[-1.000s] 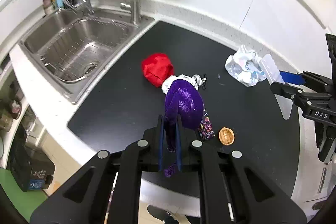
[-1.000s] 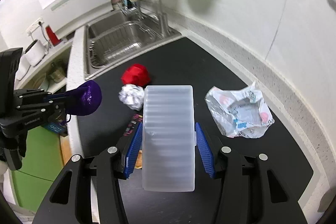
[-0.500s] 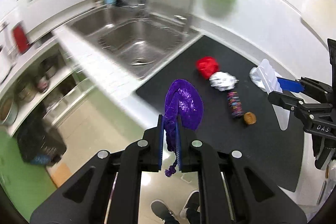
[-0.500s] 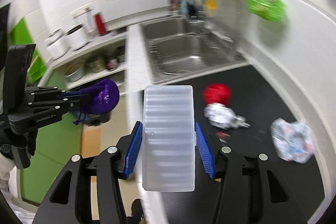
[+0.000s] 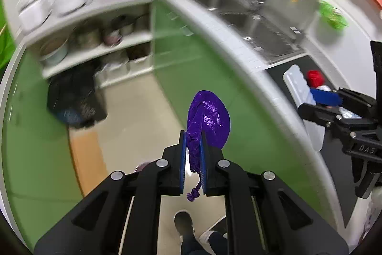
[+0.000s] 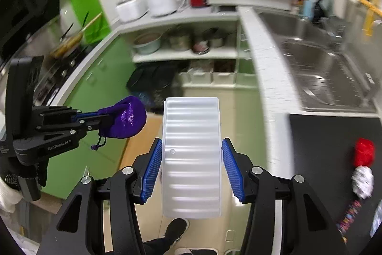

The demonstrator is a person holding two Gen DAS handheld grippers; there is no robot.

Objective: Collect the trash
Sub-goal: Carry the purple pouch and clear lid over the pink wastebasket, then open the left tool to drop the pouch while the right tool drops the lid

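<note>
My left gripper (image 5: 193, 142) is shut on a purple drawstring pouch (image 5: 210, 121), held out over the kitchen floor beside the counter; the same pouch (image 6: 126, 118) and left gripper (image 6: 100, 117) show at the left of the right wrist view. My right gripper (image 6: 191, 154) is shut on a ribbed translucent plastic tray (image 6: 191, 154), also over the floor, and that tray (image 5: 298, 87) appears at the right of the left wrist view. A black trash bag (image 6: 152, 83) sits on the floor under the shelves, ahead of both grippers. A red wad (image 6: 364, 151), a foil ball (image 6: 363, 182) and a printed wrapper (image 6: 349, 216) lie on the black mat.
The white counter edge (image 6: 265, 78) curves along the right with a steel sink (image 6: 327, 73) behind it. Green cabinet fronts (image 5: 198, 63) line the aisle. Open shelves (image 6: 186, 54) hold pots. A person's shoes (image 5: 183, 222) stand on the floor below.
Both grippers swung left off the black mat and out over the floor, carrying the pouch and the tray. The trash bag under the shelves has come into view.
</note>
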